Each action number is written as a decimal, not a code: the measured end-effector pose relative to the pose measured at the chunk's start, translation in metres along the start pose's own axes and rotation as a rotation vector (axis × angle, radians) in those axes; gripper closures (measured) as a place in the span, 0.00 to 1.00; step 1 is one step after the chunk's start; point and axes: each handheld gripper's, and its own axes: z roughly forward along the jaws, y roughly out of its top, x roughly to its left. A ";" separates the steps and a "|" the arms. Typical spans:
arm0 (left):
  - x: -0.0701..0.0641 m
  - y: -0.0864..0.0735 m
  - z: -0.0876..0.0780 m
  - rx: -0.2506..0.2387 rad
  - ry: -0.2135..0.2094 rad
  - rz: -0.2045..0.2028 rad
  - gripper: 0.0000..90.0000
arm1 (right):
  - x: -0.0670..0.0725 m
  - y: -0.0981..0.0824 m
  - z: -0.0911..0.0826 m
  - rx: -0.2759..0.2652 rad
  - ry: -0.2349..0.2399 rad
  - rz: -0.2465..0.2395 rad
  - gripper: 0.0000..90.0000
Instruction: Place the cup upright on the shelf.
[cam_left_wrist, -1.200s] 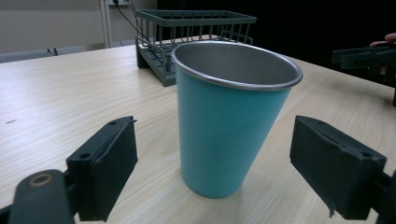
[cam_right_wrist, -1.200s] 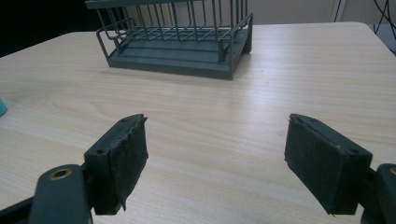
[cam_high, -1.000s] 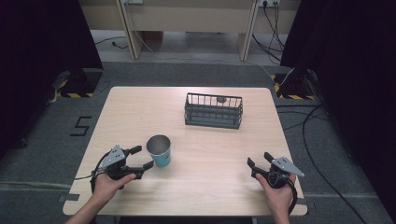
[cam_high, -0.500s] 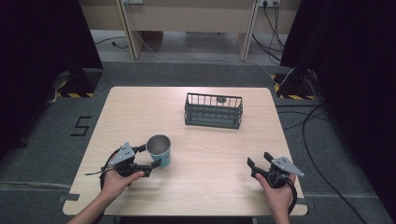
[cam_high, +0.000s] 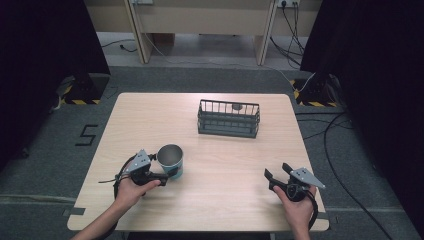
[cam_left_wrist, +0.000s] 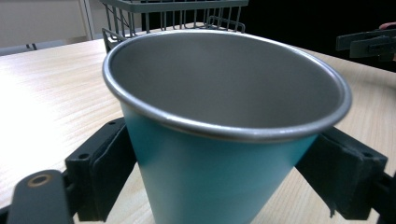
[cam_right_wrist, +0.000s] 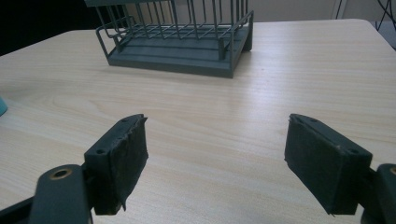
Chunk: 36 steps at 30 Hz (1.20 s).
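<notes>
A teal cup (cam_high: 171, 159) with a bare metal inside stands upright on the wooden table (cam_high: 150, 120), left of the middle near the front. My left gripper (cam_high: 161, 168) is open and straddles it. In the left gripper view the cup (cam_left_wrist: 224, 163) sits between the two pads (cam_left_wrist: 109, 172), close to both. I cannot tell whether they touch it. Near the front right my right gripper (cam_high: 276, 171) is open and holds nothing, its jaws (cam_right_wrist: 215, 158) spread above bare wood.
A dark wire basket (cam_high: 229, 120) stands at the back middle of the table, with a small dark round thing (cam_high: 237, 106) at its far side. The right gripper view faces the basket (cam_right_wrist: 177, 46). Cables lie on the floor at the right.
My left gripper has moved right toward the cup, so its jaws now sit on both sides of it. The cup, the basket and my right gripper have not moved.
</notes>
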 end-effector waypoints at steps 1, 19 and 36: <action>0.000 0.000 0.001 0.000 -0.002 -0.001 0.15 | 0.000 0.000 0.000 0.000 0.000 0.000 0.25; 0.000 -0.001 0.007 -0.008 -0.018 -0.003 0.17 | -0.001 0.000 0.000 0.000 -0.005 0.005 0.25; 0.003 0.013 0.005 -0.048 -0.008 0.000 0.18 | -0.001 0.000 0.000 0.004 -0.003 0.012 0.25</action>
